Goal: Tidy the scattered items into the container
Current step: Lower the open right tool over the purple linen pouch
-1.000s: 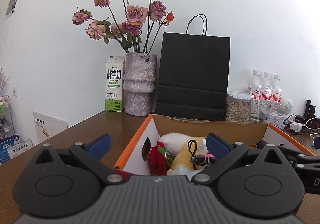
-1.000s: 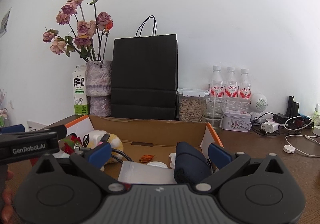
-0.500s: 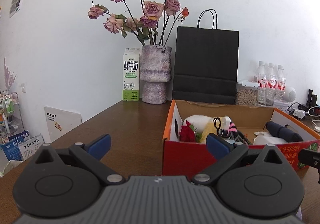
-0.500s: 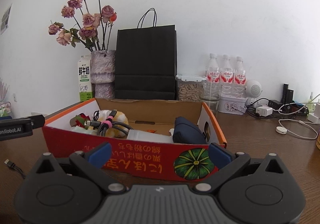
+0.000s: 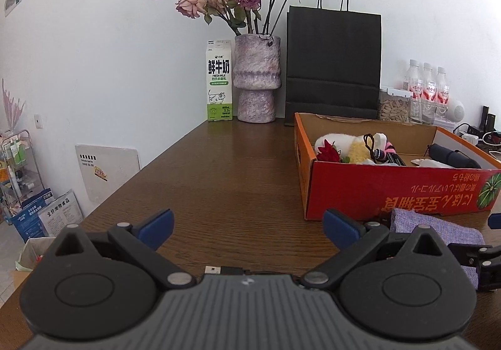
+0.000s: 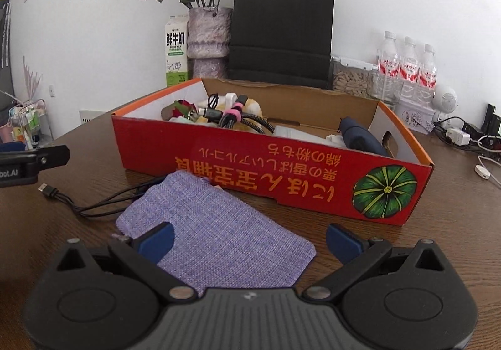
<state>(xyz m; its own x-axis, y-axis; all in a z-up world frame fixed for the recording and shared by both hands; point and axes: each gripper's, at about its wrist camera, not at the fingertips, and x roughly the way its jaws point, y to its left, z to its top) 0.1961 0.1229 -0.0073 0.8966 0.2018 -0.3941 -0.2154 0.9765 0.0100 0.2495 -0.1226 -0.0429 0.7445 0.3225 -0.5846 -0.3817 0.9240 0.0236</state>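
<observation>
A red cardboard box [image 6: 281, 174] with a pumpkin print stands on the brown table; it also shows in the left wrist view [image 5: 391, 190]. Inside lie a plush toy, a red rose [image 5: 327, 154], bundled cables [image 6: 238, 118] and a dark blue pouch [image 6: 360, 138]. A purple fabric pouch [image 6: 216, 224] lies flat on the table in front of the box, with a black USB cable [image 6: 78, 203] beside it. My right gripper [image 6: 249, 239] is open and empty just above the pouch's near end. My left gripper [image 5: 247, 229] is open and empty over bare table left of the box.
A vase of dried roses [image 5: 256, 80], a milk carton [image 5: 219, 80] and a black paper bag [image 5: 333, 62] stand at the back wall. Water bottles [image 6: 407, 65], a seed jar and chargers with cables [image 6: 457, 137] sit at the back right. The table's left edge drops off [image 5: 103, 203].
Both grippers have pulled back and away from the box interior. The purple pouch and the black cable on the table have come into view.
</observation>
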